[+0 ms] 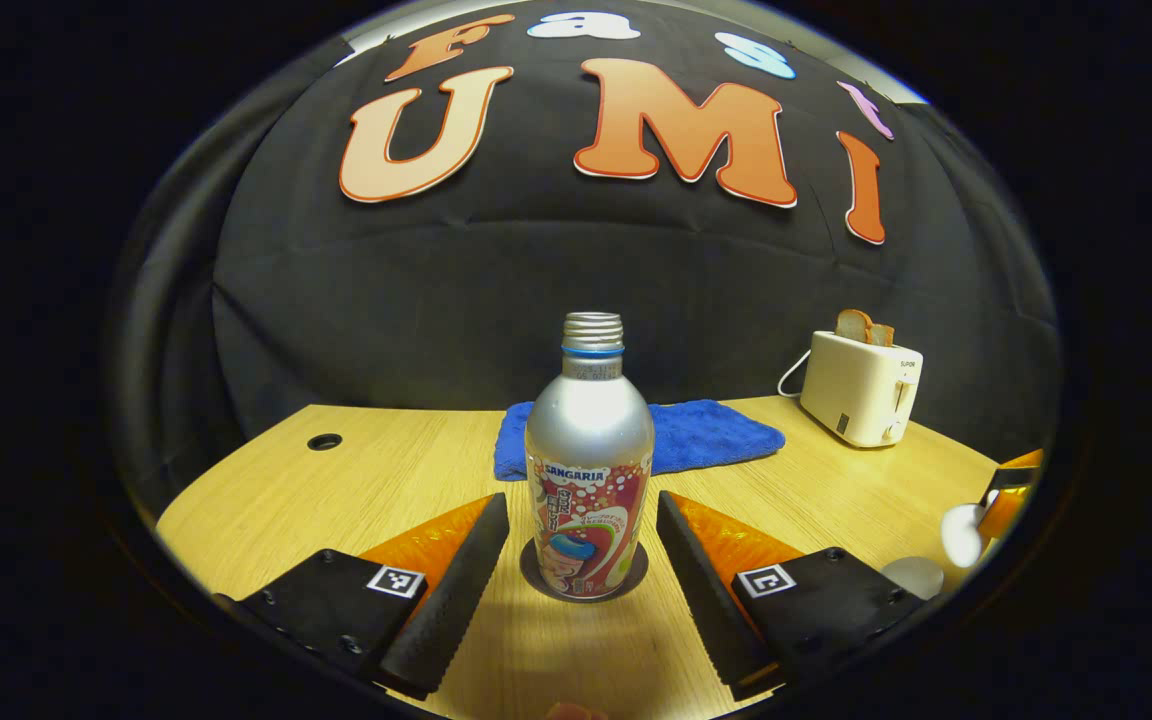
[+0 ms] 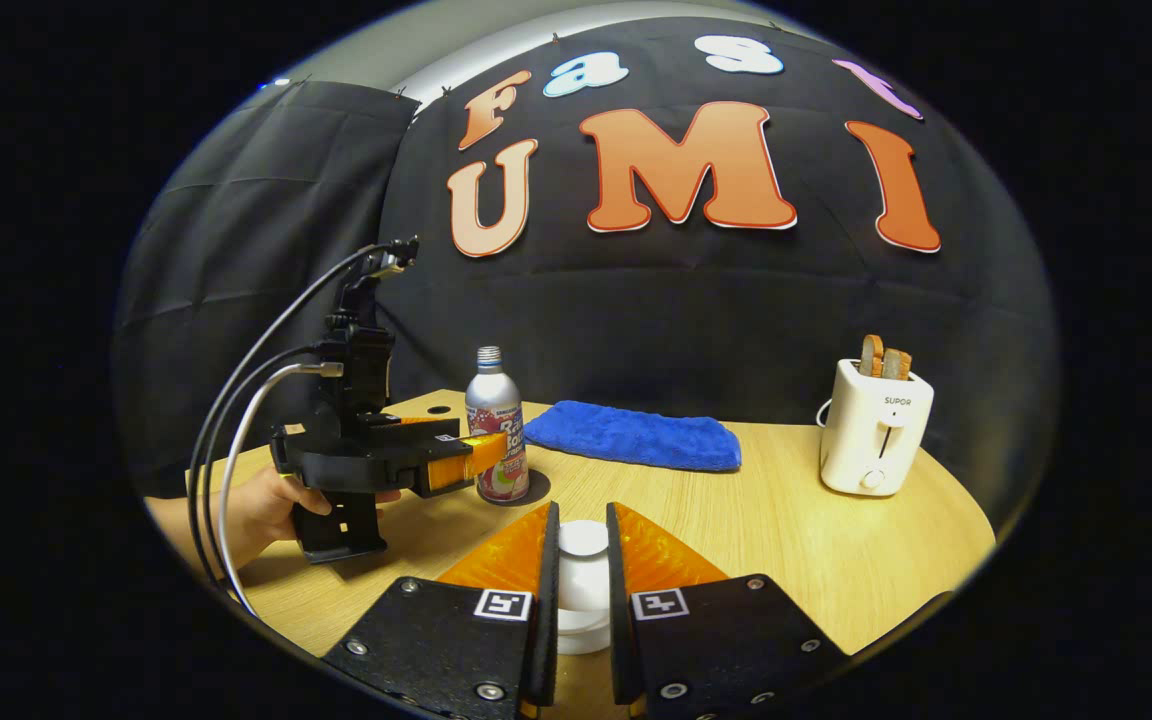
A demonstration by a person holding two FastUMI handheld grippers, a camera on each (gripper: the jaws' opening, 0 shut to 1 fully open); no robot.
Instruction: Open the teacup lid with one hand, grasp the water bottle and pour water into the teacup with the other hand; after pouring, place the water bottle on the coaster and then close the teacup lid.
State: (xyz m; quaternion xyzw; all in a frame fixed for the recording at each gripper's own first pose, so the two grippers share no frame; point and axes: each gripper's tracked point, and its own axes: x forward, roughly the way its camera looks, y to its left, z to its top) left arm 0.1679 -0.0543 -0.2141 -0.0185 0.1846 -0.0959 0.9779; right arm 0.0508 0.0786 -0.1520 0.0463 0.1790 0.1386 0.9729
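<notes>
We have the water bottle [image 1: 589, 470] standing on its coaster [image 1: 636, 580] on the table [image 1: 386, 480], between our left gripper's [image 1: 583, 560] spread fingers — not touching. Our right gripper [image 2: 582, 570] pinches the teacup lid [image 2: 583, 545]. Pouring looks done; next we seat the lid squarely on the teacup.

In the left gripper view, the coaster [image 1: 626, 578] shows just as a dark rim around the base of the water bottle [image 1: 589, 470], the rest covered. At the lower right of the frame, the teacup [image 1: 916, 574] and the lid [image 1: 960, 535] are cut off and blurred.

In the right gripper view, the right hand-held gripper [image 2: 582, 560] hides the teacup's sides, and the left hand-held gripper [image 2: 476, 455] covers part of the bottle's label.
</notes>
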